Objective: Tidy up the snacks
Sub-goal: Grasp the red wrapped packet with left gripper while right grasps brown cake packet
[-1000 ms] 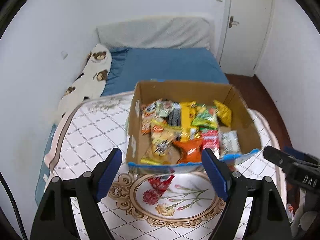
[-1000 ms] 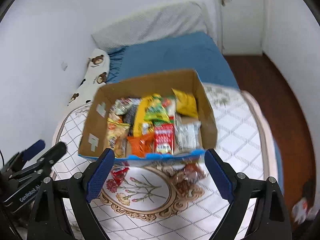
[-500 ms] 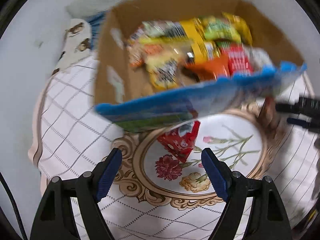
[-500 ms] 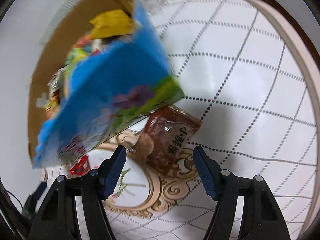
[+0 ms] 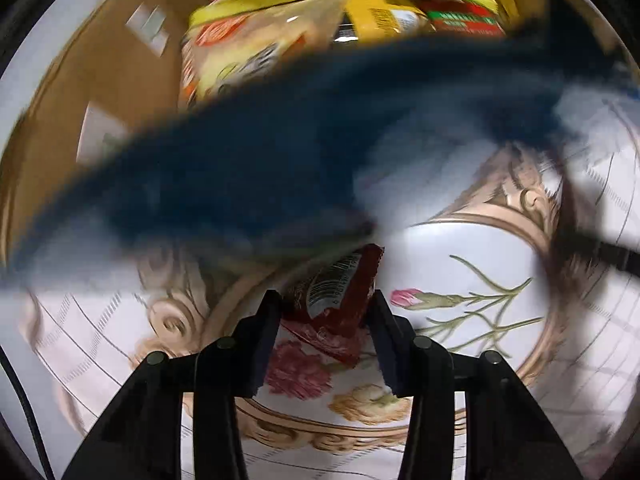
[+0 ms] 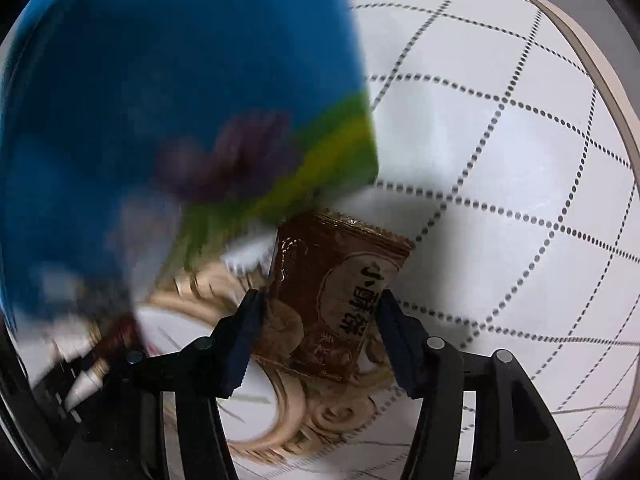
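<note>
Pinching a red packet (image 5: pixel 338 300), the left gripper (image 5: pixel 324 312) points down at the cloth (image 5: pixel 472 240), its jaws clamped onto the packet's two sides. The packet lies on the cloth's floral medallion, just in front of the box (image 5: pixel 120 76), with its barcode face up and its far end tucked under the box's blurred blue front wall. Its near end reaches back between the fingers (image 5: pixel 260 332) towards a printed red flower.

The right gripper (image 6: pixel 320 316) also points down, in front of the same box (image 6: pixel 180 80), near that box's right front corner. A brown packet (image 6: pixel 332 292) lies between its fingers (image 6: pixel 244 336), flat on the cloth (image 6: pixel 500 160), with dark characters printed down its face. The jaws are closing; both pads sit right at the packet's long edges, and it looks as if they touch it, though how firmly they press I cannot tell. The packet's far end lies just beside the box's green-and-blue wall, its near end over the gold scrollwork of the medallion.

Inside the box, seen from the left wrist, yellow, green, red and orange snacks (image 5: pixel 360 4) are packed side by side. The box's front wall is heavily blurred in both views.
</note>
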The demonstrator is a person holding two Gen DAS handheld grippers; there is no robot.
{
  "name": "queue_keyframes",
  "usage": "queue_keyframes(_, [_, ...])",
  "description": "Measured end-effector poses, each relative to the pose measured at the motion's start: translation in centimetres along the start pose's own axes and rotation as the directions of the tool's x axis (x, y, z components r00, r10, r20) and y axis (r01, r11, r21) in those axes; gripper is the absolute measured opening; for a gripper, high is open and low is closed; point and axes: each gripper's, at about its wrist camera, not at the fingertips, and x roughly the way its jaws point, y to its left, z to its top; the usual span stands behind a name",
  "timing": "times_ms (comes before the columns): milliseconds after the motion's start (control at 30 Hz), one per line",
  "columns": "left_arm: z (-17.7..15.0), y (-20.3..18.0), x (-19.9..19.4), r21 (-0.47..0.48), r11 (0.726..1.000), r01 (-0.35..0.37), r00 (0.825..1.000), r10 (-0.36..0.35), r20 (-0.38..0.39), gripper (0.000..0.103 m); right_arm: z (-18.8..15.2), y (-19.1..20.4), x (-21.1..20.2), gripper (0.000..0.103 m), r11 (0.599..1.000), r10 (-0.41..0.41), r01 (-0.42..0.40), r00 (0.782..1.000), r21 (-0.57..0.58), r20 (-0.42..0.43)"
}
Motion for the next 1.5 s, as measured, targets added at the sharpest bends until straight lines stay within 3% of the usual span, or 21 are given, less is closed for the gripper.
queue_keyframes(167, [-3.6, 1.9, 0.3, -0.183, 0.974, 0.136, 0.986, -0.151, -0.071, 0.041, -4.6, 1.4, 1.0, 0.060, 0.974, -0.070, 0.051, 0.994, -0.219, -0.080])
queue_keyframes(300, [-8.4, 3.3, 1.8, -0.324, 0.917, 0.234, 0.945, -0.293, -0.145, 0.041, -8.7, 1.8, 2.0, 0.060, 0.937, -0.122, 0.068, 0.983, -0.342, -0.140])
queue_keyframes(400, [-11.7, 3.8, 3.2, -0.366, 0.897, 0.247, 0.923, -0.333, -0.194, 0.041, -11.4, 1.9, 2.8, 0.059, 0.912, -0.154, 0.074, 0.973, -0.403, -0.171])
queue_keyframes(533, [-13.6, 3.6, 4.5, -0.351, 0.899, 0.260, 0.906, -0.353, -0.233, 0.042, -13.4, 2.4, 3.3, 0.059, 0.883, -0.193, 0.098, 0.967, -0.459, -0.164])
queue_keyframes(833, [-12.7, 2.0, 6.5, -0.259, 0.935, 0.241, 0.924, -0.303, -0.235, 0.061, -14.6, 4.1, 4.1, 0.064, 0.905, -0.195, 0.111, 0.966, -0.410, -0.171])
queue_keyframes(967, [-12.6, -0.1, 6.0, -0.218, 0.953, 0.208, 0.940, -0.257, -0.225, 0.060, -12.1, 3.1, 3.8, 0.066, 0.932, -0.164, 0.095, 0.971, -0.350, -0.173])
queue_keyframes(1033, [-12.8, -0.2, 5.7, -0.239, 0.952, 0.191, 0.947, -0.243, -0.211, 0.050, -11.7, 2.9, 3.6, 0.062, 0.934, -0.161, 0.100, 0.975, -0.342, -0.154])
queue_keyframes(1067, [-13.3, -0.1, 5.4, -0.265, 0.947, 0.182, 0.950, -0.239, -0.203, 0.044, -11.3, 2.7, 3.2, 0.059, 0.925, -0.174, 0.114, 0.975, -0.363, -0.137])
queue_keyframes(1167, [-14.4, 1.1, 5.1, -0.371, 0.905, 0.210, 0.934, -0.298, -0.198, 0.043, -12.1, 4.2, 2.5, 0.058, 0.868, -0.220, 0.154, 0.972, -0.472, -0.086])
queue_keyframes(1267, [-14.5, 0.8, 5.3, -0.358, 0.908, 0.218, 0.934, -0.301, -0.195, 0.044, -12.9, 5.5, 2.7, 0.059, 0.817, -0.265, 0.189, 0.962, -0.545, -0.063])
queue_keyframes(1333, [-14.5, 1.2, 5.6, -0.334, 0.915, 0.227, 0.933, -0.303, -0.196, 0.050, -12.8, 5.8, 2.7, 0.061, 0.824, -0.264, 0.186, 0.962, -0.535, -0.071])
queue_keyframes(1500, [-14.7, -0.7, 6.2, -0.289, 0.937, 0.197, 0.944, -0.261, -0.200, 0.050, -12.3, 5.6, 2.6, 0.069, 0.869, -0.235, 0.154, 0.965, -0.471, -0.119])
